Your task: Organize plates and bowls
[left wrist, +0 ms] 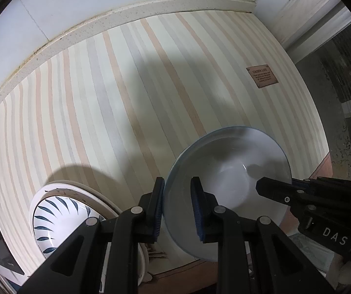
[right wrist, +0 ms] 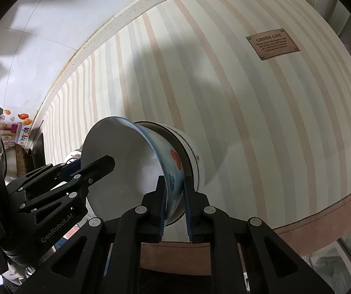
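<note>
A white bowl with a blue rim [left wrist: 226, 169] and red and blue flowers on its outside [right wrist: 175, 161] is tilted over the striped table. My left gripper [left wrist: 176, 193] is shut on its near left rim, one finger inside and one outside. My right gripper [right wrist: 174, 196] is shut on the opposite rim and shows in the left wrist view [left wrist: 285, 191]. The bowl sits nested in a second white bowl [right wrist: 192, 147] beneath it. My left gripper also shows in the right wrist view [right wrist: 94, 165]. A white plate with blue leaf marks [left wrist: 60, 218] lies at the lower left.
The striped tablecloth [left wrist: 126, 98] has a brown label [left wrist: 262, 76] near its far right. A white wall edge [left wrist: 102, 22] runs behind the table. Colourful items [right wrist: 16, 127] and a metal object sit at the far left. The table's brown front edge [right wrist: 322, 215] is close.
</note>
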`<state>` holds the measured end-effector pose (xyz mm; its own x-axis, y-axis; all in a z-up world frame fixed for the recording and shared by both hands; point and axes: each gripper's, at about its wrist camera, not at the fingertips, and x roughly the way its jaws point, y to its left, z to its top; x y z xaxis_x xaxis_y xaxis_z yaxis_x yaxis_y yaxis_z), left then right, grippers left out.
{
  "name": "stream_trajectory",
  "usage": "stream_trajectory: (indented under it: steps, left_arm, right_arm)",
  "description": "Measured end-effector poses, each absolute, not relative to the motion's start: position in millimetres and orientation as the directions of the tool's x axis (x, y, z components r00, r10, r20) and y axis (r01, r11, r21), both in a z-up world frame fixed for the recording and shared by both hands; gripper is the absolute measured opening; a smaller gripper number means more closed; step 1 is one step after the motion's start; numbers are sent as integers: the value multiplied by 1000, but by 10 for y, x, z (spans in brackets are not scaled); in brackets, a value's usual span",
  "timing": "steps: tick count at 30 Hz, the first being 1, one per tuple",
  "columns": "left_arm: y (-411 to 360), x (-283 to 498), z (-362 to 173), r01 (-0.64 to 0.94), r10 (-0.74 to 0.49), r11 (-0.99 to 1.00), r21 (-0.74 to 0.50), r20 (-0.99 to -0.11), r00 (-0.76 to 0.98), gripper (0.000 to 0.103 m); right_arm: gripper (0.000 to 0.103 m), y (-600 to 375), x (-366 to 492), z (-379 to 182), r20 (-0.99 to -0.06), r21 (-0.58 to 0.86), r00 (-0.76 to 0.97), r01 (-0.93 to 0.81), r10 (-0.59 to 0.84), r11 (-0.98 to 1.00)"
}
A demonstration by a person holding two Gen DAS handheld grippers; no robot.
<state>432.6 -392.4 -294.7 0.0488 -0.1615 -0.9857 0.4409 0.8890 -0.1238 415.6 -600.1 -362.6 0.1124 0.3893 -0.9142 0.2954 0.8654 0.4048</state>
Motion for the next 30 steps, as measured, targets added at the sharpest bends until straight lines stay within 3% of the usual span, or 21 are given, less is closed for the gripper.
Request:
stream_trajectory:
  steps: [17, 22, 23, 25, 30]
  left_arm:
    - [-3923, 4232, -2770, 446, -172, 887, -122, -982, 74, 20]
    - [-3879, 4046, -2411, 474, -185, 875, -97, -972, 143, 20]
    - [-3866, 3994, -2327, 483, -185, 872, -86, -969, 162, 20]
    - [-3827, 3888, -2149, 494, -198, 866, -76, -960, 199, 23]
    - [-3725, 3687, -1809, 519, -237, 852, -74, -938, 254, 34]
  right_arm:
    - [18, -6043, 4078, -3540, -923, 384, 117, 310, 366, 870]
    - [19, -6028, 4000, -3213, -947, 311, 164, 279, 275, 908]
    - [22, -6016, 3959, -3104, -951, 291, 181, 268, 249, 918]
    - [41, -5996, 3865, -2927, -954, 264, 210, 260, 212, 929]
    - [72, -5941, 3591, -2556, -945, 236, 282, 248, 163, 940]
